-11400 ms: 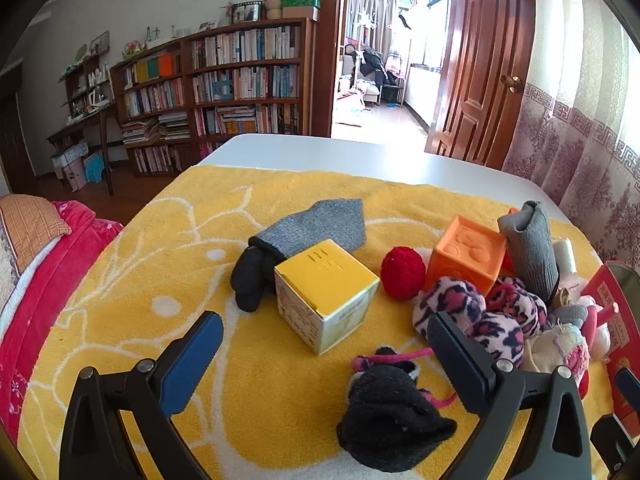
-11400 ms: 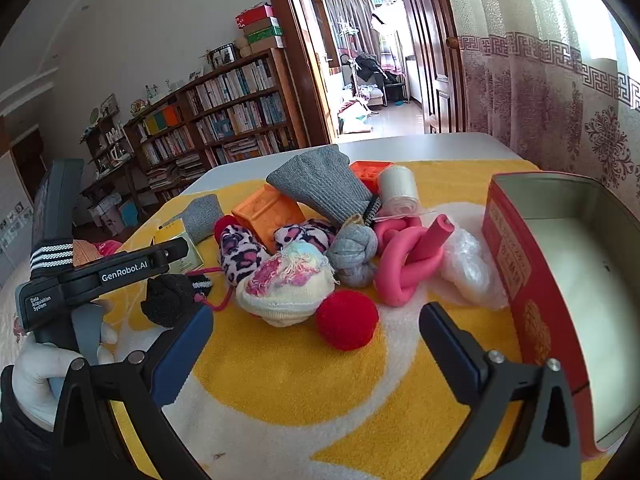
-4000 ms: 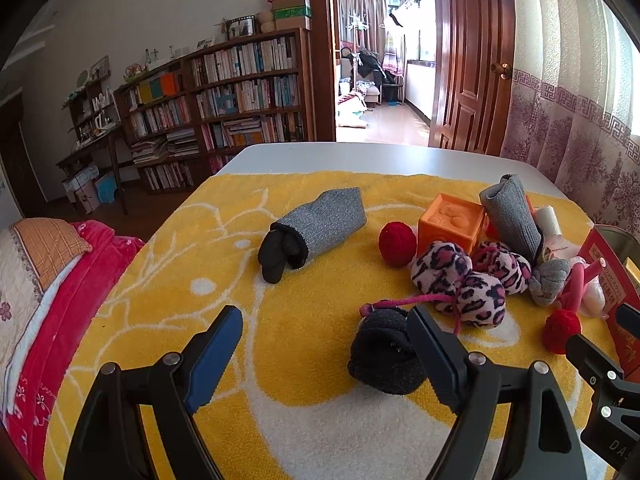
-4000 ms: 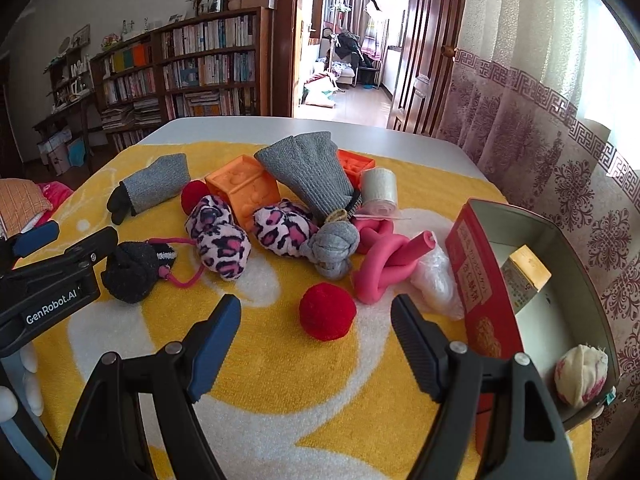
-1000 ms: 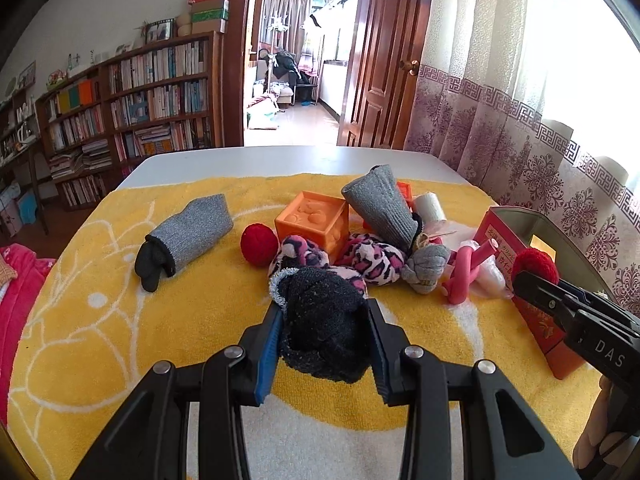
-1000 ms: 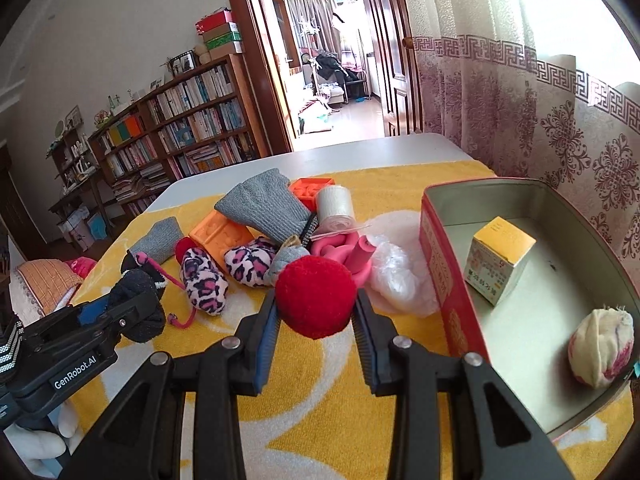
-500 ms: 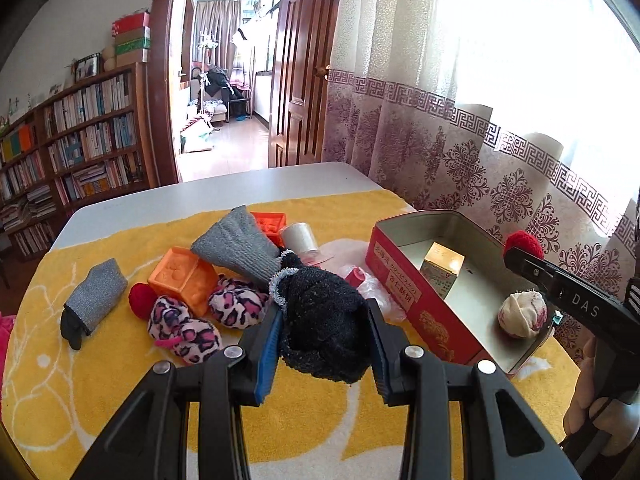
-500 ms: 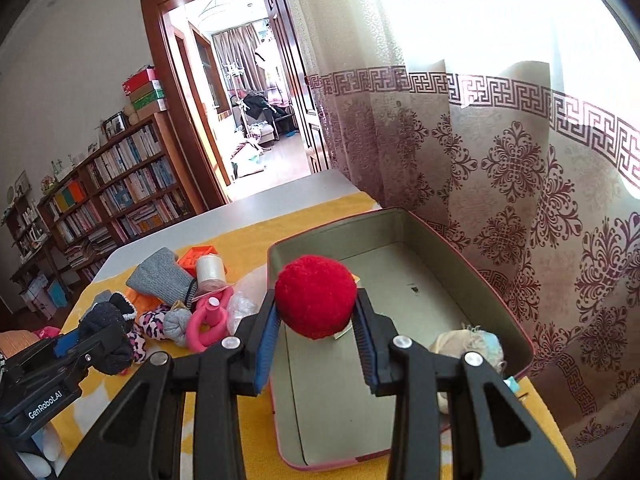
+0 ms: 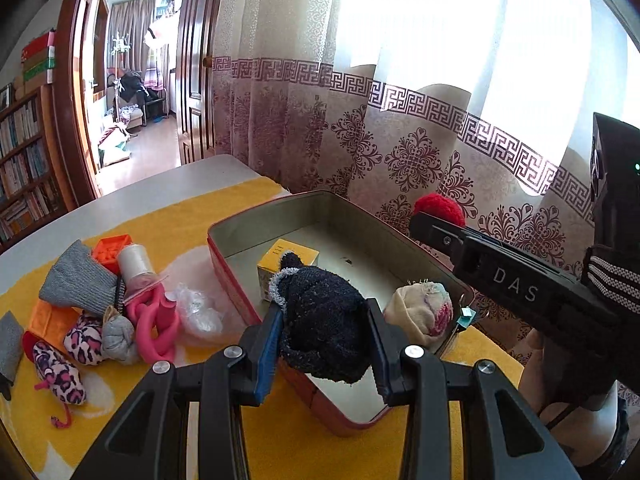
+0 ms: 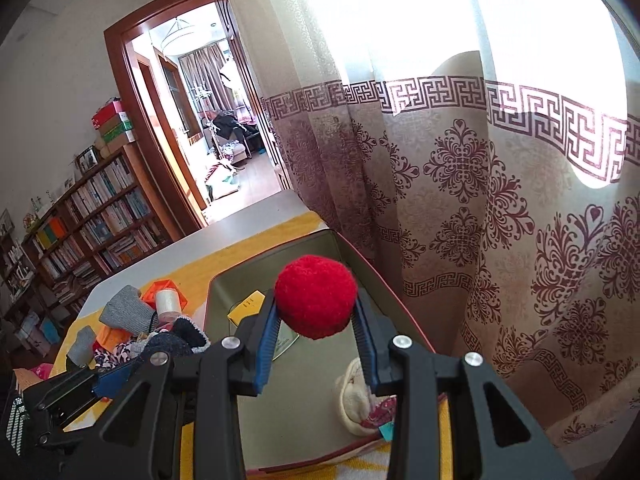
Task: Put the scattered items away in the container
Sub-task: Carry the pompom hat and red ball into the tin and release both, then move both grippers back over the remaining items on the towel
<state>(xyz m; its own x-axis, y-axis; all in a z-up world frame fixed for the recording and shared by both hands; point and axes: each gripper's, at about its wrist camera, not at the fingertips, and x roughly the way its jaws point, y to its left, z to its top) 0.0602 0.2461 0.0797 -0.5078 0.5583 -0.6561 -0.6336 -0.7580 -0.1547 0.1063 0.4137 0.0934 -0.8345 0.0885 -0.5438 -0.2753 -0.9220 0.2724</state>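
My left gripper (image 9: 326, 344) is shut on a black knitted sock bundle (image 9: 320, 328), held above the near end of the red tin box (image 9: 236, 280). My right gripper (image 10: 316, 320) is shut on a red pompom ball (image 10: 316, 300), hanging over the same tin (image 10: 320, 380); that ball (image 9: 440, 208) shows in the left wrist view over the tin's far rim. Inside the tin lie a yellow carton (image 9: 286, 256) and a cream sock ball (image 9: 420, 316).
On the yellow towel (image 9: 168, 220) left of the tin lie a grey sock (image 9: 76, 284), an orange block (image 9: 110, 250), a white roll (image 9: 134, 264), a pink rubber loop (image 9: 154, 328), leopard-print socks (image 9: 60, 372) and a clear bag (image 9: 198, 312). A patterned curtain (image 10: 500, 220) hangs close behind the tin.
Both grippers swung right from the pile to above the tin, each keeping its load. The tin now fills the middle of both views and the curtain looms closer.
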